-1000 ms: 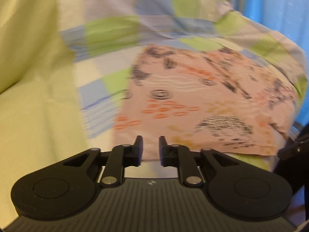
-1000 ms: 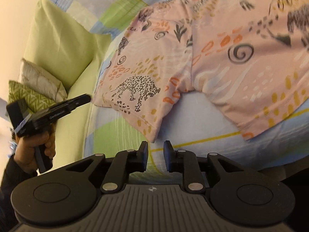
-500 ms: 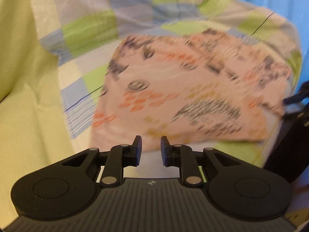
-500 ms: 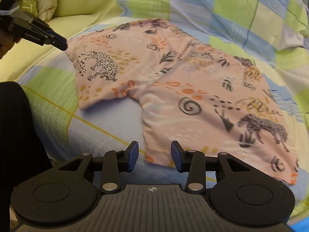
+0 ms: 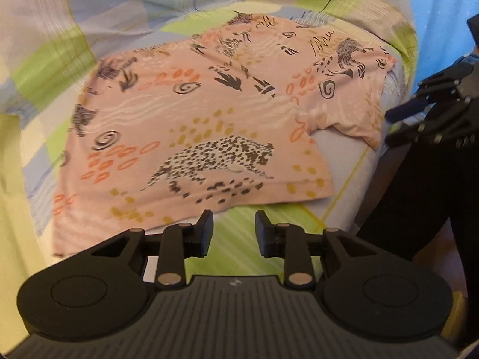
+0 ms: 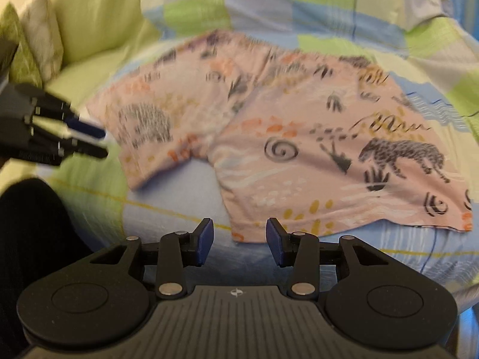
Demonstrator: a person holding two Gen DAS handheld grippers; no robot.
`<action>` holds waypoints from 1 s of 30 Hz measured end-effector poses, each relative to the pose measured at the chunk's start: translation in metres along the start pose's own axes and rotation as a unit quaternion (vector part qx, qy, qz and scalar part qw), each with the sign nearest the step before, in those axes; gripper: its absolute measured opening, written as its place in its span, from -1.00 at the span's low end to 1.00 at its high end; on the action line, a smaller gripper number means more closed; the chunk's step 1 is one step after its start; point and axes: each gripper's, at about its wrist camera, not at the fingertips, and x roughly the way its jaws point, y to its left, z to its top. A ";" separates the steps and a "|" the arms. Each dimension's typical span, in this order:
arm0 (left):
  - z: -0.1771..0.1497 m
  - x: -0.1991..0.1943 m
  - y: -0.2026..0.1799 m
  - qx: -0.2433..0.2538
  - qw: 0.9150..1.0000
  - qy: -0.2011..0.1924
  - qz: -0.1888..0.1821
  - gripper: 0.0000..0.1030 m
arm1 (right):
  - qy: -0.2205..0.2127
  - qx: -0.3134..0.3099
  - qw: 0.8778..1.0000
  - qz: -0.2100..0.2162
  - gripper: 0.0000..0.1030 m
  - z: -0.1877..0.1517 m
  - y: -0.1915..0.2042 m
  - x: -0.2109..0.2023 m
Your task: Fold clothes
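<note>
Both grippers have opened wider and drawn back toward the near bed edge over the last second, so the whole garment now fills each view. Nearest the left gripper, whose jaws stand apart and empty, lies one leg hem of the pink animal-print shorts, just beyond the fingertips and a little to their left. The right gripper is likewise spread with nothing held, and the corner of the other leg hem sits right between and just past its blue pads. The shorts lie flat on the patchwork bedspread, both legs pointing toward the person, waistband at the far side, long axis running away from the jaws. Each gripper faces its own leg, the right one looking the closer to cloth; a fold probably starts with pinching these near hems. Farther back, pillows rest against the yellow-green sheet.
</note>
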 end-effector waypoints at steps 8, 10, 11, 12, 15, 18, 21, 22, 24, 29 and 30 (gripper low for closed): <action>0.002 -0.030 0.027 -0.023 0.999 -0.029 0.036 -0.33 | -0.054 -0.028 0.998 -0.026 0.21 0.027 0.016 -0.028; 0.006 -0.026 0.036 -0.011 0.999 -0.027 0.043 -0.20 | -0.059 -0.045 0.997 -0.034 0.38 0.040 0.018 -0.024; 0.010 -0.021 0.043 -0.007 0.999 -0.027 0.045 -0.17 | -0.059 -0.050 0.996 -0.035 0.45 0.048 0.016 -0.017; 0.013 -0.015 0.050 -0.003 0.999 -0.028 0.046 -0.14 | -0.057 -0.052 0.996 -0.033 0.47 0.056 0.013 -0.008; 0.027 0.002 0.077 -0.004 0.998 -0.037 0.044 0.07 | -0.053 -0.052 0.997 -0.029 0.67 0.085 0.002 0.023; 0.049 0.022 0.109 0.000 0.998 -0.048 0.039 0.31 | -0.039 -0.063 0.997 -0.030 0.82 0.118 -0.007 0.058; 0.071 0.043 0.134 0.017 0.998 -0.042 0.038 0.31 | 0.000 -0.071 0.997 -0.034 0.83 0.144 -0.011 0.086; 0.077 0.047 0.138 0.016 0.999 -0.036 0.034 0.31 | 0.017 -0.070 0.997 -0.034 0.85 0.151 -0.012 0.093; 0.087 0.049 0.146 -0.002 0.999 -0.022 0.024 0.31 | 0.051 -0.050 0.997 -0.035 0.88 0.163 -0.015 0.098; 0.112 0.019 0.147 -0.023 0.999 0.035 -0.001 0.56 | 0.140 0.027 0.988 -0.056 0.94 0.198 -0.016 0.078; 0.120 0.009 0.147 -0.026 0.999 0.046 -0.003 0.66 | 0.154 0.040 0.985 -0.063 0.95 0.206 -0.014 0.070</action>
